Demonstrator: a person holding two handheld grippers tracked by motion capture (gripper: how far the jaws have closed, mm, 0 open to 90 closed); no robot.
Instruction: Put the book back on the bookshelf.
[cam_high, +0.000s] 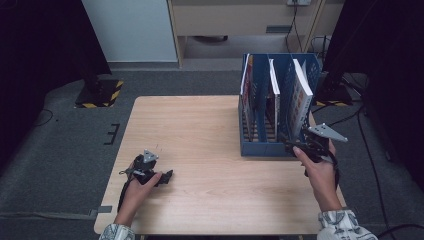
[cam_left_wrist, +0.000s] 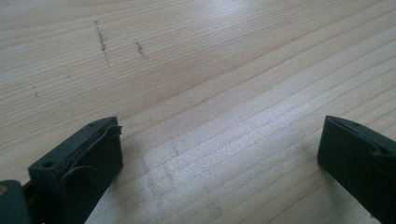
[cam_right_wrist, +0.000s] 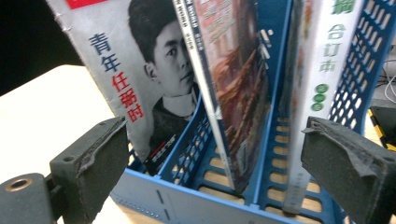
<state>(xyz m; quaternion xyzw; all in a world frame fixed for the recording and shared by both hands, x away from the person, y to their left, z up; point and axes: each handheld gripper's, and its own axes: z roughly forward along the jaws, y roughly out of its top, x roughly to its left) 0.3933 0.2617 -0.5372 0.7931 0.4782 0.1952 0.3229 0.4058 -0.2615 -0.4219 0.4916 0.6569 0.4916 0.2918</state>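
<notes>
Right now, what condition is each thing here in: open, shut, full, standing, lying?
Left gripper: open, holding nothing, low over the table.
Right gripper: open, holding nothing, at the front of the file rack.
File rack: upright on the table, three slots, one book in each.
Left book: standing, leaning.
Middle book: standing.
Right book: standing.

patterned white sleeves; each hand-held gripper black, grey three-cornered plate, trailing black cable.
</notes>
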